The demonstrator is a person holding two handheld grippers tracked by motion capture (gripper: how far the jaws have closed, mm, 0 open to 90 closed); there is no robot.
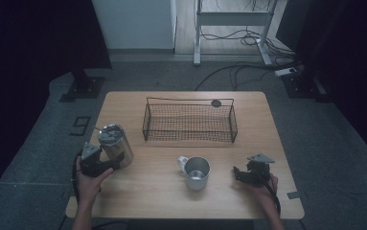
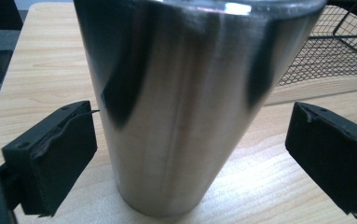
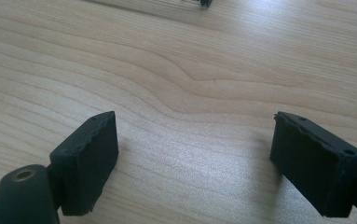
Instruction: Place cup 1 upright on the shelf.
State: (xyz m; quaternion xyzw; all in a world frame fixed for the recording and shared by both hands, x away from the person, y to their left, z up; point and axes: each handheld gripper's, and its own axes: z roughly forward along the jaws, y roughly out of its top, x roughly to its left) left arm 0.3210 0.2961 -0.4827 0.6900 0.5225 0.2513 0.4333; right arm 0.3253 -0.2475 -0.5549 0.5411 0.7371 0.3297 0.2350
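Note:
A tall steel tumbler stands upright near the table's left edge. My left gripper is open around its lower part. In the left gripper view the tumbler sits between the two black pads, with a narrow gap on the left and a wider one on the right. My right gripper rests low near the front right of the table, jaws pointing left. Its pads stand apart over bare wood, nothing between them, so the right gripper is open.
A steel mug with its handle to the left stands at front centre, between the two grippers. A black wire basket sits at the back middle of the wooden table, also seen behind the tumbler. Cables lie on the floor beyond.

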